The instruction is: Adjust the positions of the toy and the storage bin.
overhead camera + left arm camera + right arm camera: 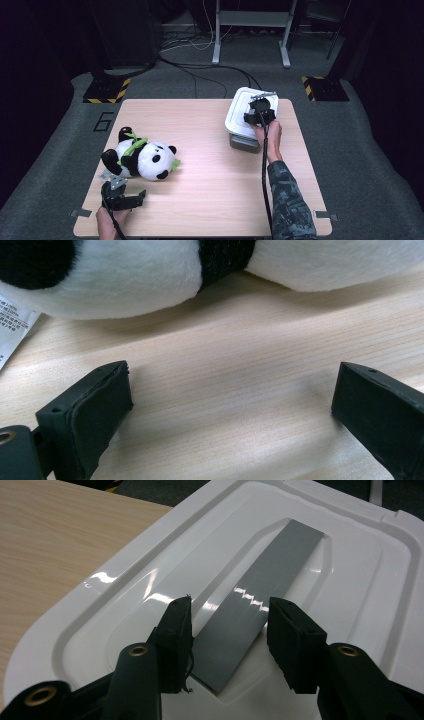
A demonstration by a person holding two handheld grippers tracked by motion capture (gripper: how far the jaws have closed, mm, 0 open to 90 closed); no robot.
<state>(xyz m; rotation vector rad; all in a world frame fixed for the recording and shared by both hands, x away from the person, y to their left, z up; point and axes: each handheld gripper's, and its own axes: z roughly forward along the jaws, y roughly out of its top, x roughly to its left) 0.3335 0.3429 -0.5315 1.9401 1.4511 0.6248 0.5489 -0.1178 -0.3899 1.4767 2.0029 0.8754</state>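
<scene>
The left gripper [121, 199] is resting at the near left edge of the pale wood-grain tabletop [210, 165], its black rubber-faced fingers [95, 410] spread wide and holding nothing, bare wood lying between them. Just beyond them a plush panda [142, 159] is lying on its side, soft black-and-white fur, a paper tag [12, 325] beside it. Farther off, the right gripper [230, 630] is straddling the flat grey handle [260, 625] on the glossy white moulded lid [240, 112] of a grey box [245, 142], fingers partly spread, whether touching it I cannot tell
</scene>
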